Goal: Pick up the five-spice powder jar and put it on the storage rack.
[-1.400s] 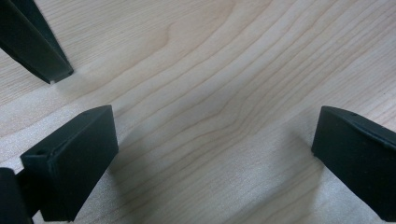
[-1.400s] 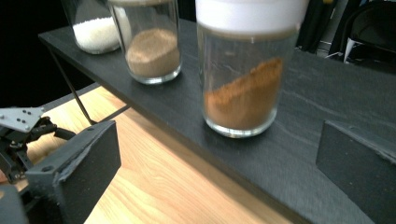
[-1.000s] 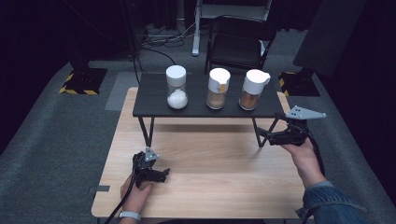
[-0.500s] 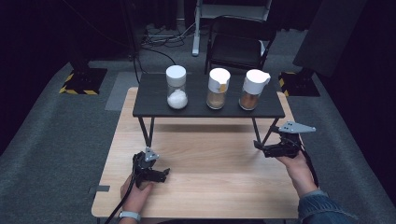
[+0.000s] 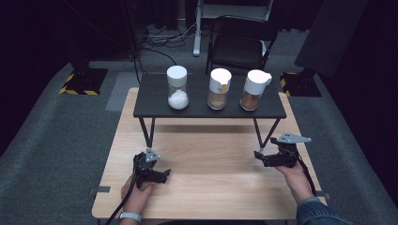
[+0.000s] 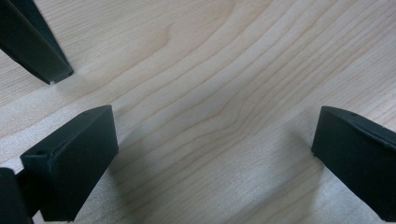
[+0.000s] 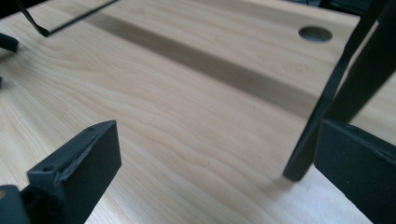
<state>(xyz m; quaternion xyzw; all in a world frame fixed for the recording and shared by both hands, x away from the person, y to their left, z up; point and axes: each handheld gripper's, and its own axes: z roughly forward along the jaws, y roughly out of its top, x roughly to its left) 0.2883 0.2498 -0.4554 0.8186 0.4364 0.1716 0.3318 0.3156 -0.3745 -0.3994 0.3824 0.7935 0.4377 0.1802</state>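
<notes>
Near the front-left corner of the wooden table I'm resting my left gripper low over bare wood, jaws spread wide and grasping nothing. Up on the little black shelf along the back edge, three white-capped jars are sitting in a row: the salt jar at the left end, the middle spice jar, then the right spice jar. Over by the right edge I'm holding my right gripper just in front of the shelf's front-right leg, jaws gaping too, nothing between them.
</notes>
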